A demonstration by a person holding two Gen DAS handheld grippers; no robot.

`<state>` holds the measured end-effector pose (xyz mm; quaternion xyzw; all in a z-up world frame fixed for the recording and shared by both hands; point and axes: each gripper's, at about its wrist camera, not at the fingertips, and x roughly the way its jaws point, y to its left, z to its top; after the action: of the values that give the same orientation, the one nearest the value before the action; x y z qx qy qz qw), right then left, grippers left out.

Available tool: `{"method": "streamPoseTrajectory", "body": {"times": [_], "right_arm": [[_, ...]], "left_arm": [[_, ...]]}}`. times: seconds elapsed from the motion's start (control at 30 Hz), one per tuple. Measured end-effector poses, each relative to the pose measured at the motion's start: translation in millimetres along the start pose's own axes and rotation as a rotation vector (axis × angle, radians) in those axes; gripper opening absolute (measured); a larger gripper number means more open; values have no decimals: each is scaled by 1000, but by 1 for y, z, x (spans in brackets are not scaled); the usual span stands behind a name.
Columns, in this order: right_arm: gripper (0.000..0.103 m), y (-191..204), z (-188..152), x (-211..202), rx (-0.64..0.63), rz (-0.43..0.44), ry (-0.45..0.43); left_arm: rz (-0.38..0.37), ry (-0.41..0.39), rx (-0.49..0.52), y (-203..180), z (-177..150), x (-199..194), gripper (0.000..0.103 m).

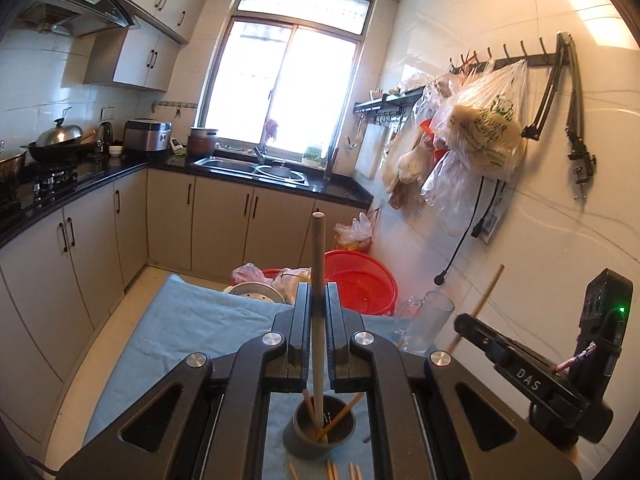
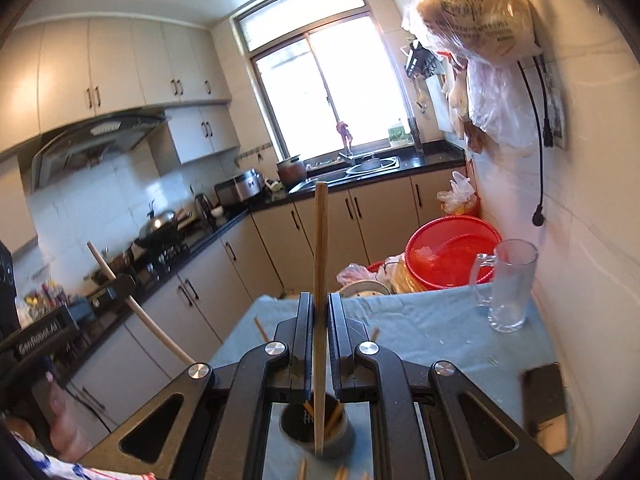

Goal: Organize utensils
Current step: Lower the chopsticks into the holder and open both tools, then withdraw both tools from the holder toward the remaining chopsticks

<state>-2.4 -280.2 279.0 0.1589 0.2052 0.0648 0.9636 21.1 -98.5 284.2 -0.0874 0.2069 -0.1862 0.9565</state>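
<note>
In the left wrist view my left gripper [image 1: 318,292] is shut on a pale round wooden stick [image 1: 318,256] that stands upright above a grey utensil cup [image 1: 320,426] holding several chopsticks. My right gripper [image 2: 320,300] is shut on a flat brown chopstick [image 2: 320,240], also upright over the same cup [image 2: 316,426]. Each view catches the other gripper to the side: the right gripper [image 1: 460,322] with its chopstick [image 1: 486,300], and the left gripper [image 2: 120,282] with the pale stick [image 2: 140,312]. Loose chopsticks [image 1: 332,470] lie on the blue cloth [image 1: 192,320] near the cup.
A clear glass mug [image 2: 512,284] stands on the cloth near the tiled wall, and a dark phone [image 2: 544,404] lies at the right. Red baskets [image 2: 452,252] and plastic bags sit beyond the table's far edge. Cabinets, stove and sink line the left and back.
</note>
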Motion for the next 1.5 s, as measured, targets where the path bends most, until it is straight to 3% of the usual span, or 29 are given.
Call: {"method": "streamPoseTrajectory", "body": {"times": [0.13, 0.37, 0.63, 0.77, 0.83, 0.9, 1.07, 1.27, 1.5], "right_arm": [[7, -7, -5, 31, 47, 7, 10], [7, -20, -35, 66, 63, -7, 103], [8, -31, -56, 84, 68, -24, 170], [10, -31, -61, 88, 66, -29, 188], [29, -30, -60, 87, 63, -34, 187], [41, -28, -58, 83, 64, -34, 179], [42, -23, -51, 66, 47, -50, 150], [48, -25, -46, 35, 48, -78, 124], [57, -32, -64, -6, 30, -120, 143]], "left_arm": [[-13, 64, -20, 4, -9, 39, 6], [9, 209, -34, 17, -45, 96, 6], [30, 261, -28, 23, -68, 106, 6], [43, 257, -23, 23, -69, 98, 6], [44, 259, -24, 24, -68, 93, 7], [50, 259, -32, 26, -68, 87, 10], [62, 233, -60, 33, -66, 63, 28], [90, 196, -48, 38, -62, 29, 30], [113, 168, -49, 46, -73, -17, 42]]}}
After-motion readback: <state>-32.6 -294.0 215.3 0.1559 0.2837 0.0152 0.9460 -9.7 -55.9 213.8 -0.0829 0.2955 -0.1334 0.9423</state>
